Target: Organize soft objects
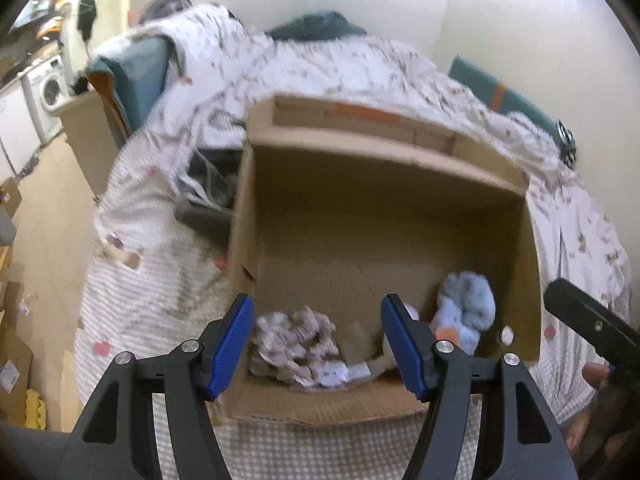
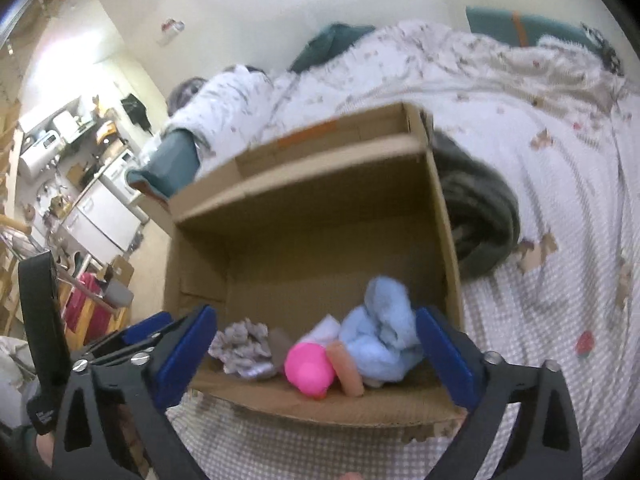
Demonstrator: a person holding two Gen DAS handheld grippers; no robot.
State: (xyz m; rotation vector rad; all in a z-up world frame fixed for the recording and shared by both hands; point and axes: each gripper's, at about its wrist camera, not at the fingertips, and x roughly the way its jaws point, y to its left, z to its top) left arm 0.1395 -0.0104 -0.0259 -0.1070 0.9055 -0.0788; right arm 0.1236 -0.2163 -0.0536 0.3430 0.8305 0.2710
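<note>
both tools, left and right, spread apart and empty above the cardboard box on the bed, likely having gathered soft toys inside.

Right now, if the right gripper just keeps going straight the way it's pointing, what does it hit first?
Most likely the pink toy in the cardboard box; it lies between the open right gripper fingers, with the light blue plush just right of it. Depth is hard to judge.
</note>
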